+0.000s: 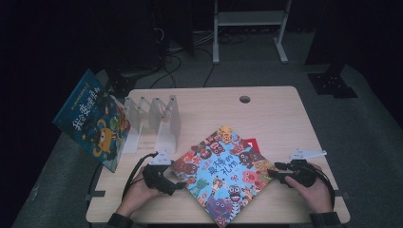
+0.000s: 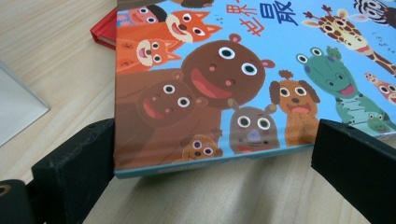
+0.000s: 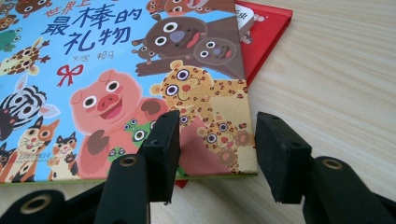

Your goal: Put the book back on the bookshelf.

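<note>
Light wooden table with a cable hole near its far edge. The animal picture book sits on a red book; left of that stack, a clear divider rack.

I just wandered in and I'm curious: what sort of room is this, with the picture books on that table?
Probably a lab or recording studio, not a home: a plain wooden desk stands in a dark room, cables trail over the floor behind it, and a person works an animal picture book with hand-held grippers.
</note>
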Demonstrator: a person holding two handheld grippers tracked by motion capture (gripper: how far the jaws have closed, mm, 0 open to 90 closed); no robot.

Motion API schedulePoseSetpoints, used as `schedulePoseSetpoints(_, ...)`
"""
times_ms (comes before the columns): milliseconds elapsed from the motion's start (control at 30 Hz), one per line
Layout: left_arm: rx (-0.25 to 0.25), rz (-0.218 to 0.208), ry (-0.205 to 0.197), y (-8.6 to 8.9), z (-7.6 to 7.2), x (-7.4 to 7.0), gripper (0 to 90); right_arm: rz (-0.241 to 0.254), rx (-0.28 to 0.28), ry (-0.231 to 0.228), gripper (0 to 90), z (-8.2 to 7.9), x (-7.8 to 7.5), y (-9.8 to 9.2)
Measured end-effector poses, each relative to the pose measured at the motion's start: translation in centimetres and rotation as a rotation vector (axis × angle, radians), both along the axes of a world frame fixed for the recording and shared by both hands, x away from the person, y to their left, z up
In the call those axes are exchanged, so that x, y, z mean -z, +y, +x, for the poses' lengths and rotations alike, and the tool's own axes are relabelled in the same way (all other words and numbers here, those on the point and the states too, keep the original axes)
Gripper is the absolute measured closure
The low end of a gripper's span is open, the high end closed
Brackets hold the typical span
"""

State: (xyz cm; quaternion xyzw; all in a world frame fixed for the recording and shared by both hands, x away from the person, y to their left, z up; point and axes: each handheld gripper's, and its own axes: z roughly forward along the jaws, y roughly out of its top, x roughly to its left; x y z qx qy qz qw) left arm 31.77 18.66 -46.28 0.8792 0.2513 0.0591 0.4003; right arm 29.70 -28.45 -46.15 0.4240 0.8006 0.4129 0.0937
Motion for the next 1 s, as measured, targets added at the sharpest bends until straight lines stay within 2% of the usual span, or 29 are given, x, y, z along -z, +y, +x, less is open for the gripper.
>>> schedulePoseSetpoints(200,-0.007,0.036,-0.007,0.28,-0.57,0.24,0.8,-0.004,0.007,-0.011,49.9,0.05,0.02,0.23)
schedulePoseSetpoints(367,-0.012,-0.008,-0.005,0.54,-0.6,-0.08,0.9,-0.008,0.008,-0.019,50.0,0.13,0.03,0.38)
schedulePoseSetpoints(900,-0.023,0.005,-0.004,0.32,-0.72,0.05,0.9,-0.01,0.018,-0.034,50.1,0.17,0.08,0.75)
schedulePoseSetpoints(1000,-0.025,-0.01,0.008,0.49,-0.88,0.12,0.4,-0.007,0.004,-0.041,50.2,0.17,0.13,1.04)
